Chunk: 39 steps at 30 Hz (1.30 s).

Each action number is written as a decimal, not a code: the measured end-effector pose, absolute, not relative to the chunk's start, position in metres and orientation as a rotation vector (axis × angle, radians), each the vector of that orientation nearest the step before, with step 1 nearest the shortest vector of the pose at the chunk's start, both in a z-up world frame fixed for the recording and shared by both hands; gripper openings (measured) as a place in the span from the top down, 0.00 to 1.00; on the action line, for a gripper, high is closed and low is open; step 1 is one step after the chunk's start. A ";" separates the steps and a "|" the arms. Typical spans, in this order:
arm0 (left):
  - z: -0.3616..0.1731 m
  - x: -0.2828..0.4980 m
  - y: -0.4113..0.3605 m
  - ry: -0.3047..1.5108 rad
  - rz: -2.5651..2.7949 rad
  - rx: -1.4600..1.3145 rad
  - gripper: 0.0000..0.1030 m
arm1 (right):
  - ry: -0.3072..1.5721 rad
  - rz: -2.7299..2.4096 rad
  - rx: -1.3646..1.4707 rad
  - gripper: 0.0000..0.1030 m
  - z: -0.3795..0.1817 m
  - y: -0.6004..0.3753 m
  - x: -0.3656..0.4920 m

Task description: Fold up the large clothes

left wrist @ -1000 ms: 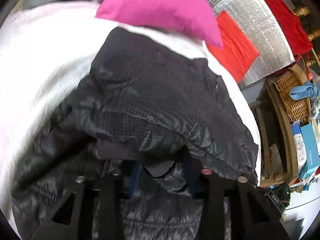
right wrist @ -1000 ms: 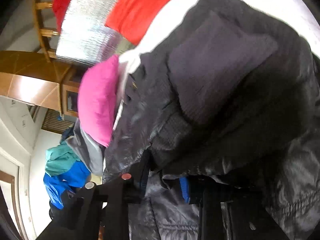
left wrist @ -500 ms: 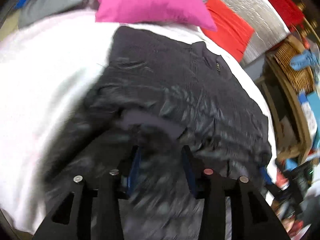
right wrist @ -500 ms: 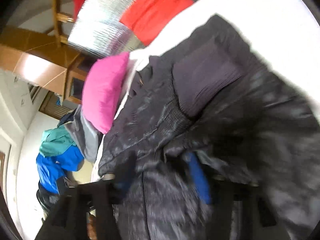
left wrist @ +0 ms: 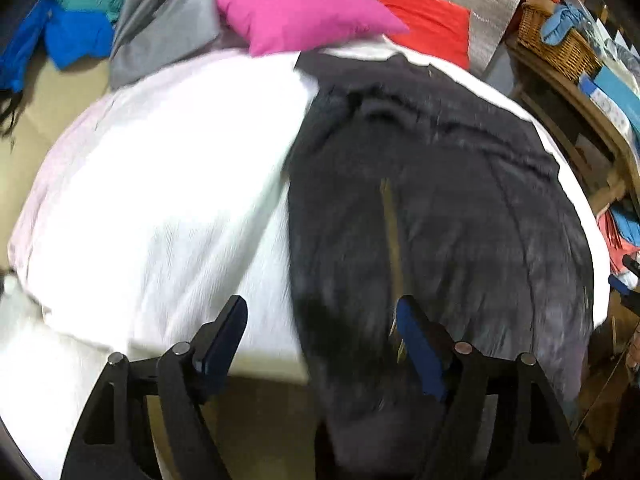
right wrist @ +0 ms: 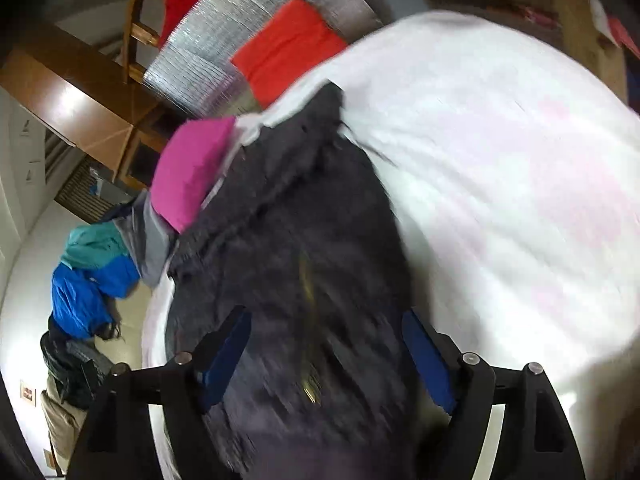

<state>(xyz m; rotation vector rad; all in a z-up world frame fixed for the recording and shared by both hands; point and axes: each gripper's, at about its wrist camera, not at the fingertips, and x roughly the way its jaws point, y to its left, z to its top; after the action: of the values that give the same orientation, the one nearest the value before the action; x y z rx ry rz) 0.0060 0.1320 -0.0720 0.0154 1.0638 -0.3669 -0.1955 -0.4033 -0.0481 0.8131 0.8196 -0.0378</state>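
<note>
The dark jacket (left wrist: 432,216) lay spread on the white bedcover (left wrist: 168,200), on the right half of the bed as the left wrist camera saw it, its collar end far away against the pink pillow (left wrist: 300,8) and its hem hanging over the near edge. A brass-coloured zip (left wrist: 390,232) ran down its middle, so it seemed to lie front up and lengthwise, probably laid out that way so the sides could be folded in toward the zip.

The left gripper (left wrist: 320,340) had just been opening its jaws, and they stood wide apart with nothing pinched between them; one blue pad hung over the bedcover, the other over the near part of the jacket. The right gripper (right wrist: 326,354) had likewise just been opening, and its jaws stood wide over the jacket's lower part, the cloth lying beneath them rather than clamped. Both pictures were smeared, so fine creases could not be read.

A red cushion (left wrist: 428,24) leaned against a silver foil panel (right wrist: 248,40) at the far end, and a blue and teal garment (right wrist: 88,272) lay off to the left, apart from the work. Both grippers appeared to have let go, judging by the open jaws, and a fresh grip on an edge or sleeve would likely come next.
</note>
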 end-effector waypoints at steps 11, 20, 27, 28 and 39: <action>-0.139 -0.035 0.170 1.247 -0.463 -0.191 0.24 | 0.938 0.029 0.994 0.21 -0.141 -0.390 -0.219; -0.147 -0.050 0.165 1.256 -0.595 -0.272 0.54 | 0.901 0.142 0.878 0.57 -0.104 -0.359 -0.220; -0.160 -0.049 0.164 1.311 -0.625 -0.316 0.36 | 0.997 0.121 0.909 0.33 -0.122 -0.359 -0.209; -0.163 -0.047 0.165 1.323 -0.642 -0.340 0.36 | 1.010 0.124 0.920 0.33 -0.128 -0.358 -0.207; -0.123 -0.051 0.161 1.229 -0.692 -0.272 0.85 | 0.884 0.220 0.824 0.64 -0.085 -0.353 -0.201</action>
<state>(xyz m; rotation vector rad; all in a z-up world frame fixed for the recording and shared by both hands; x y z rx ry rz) -0.0509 0.1610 -0.1230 -0.2716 1.2286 -0.6923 -0.2013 -0.3526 -0.0853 0.8244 0.8843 0.2199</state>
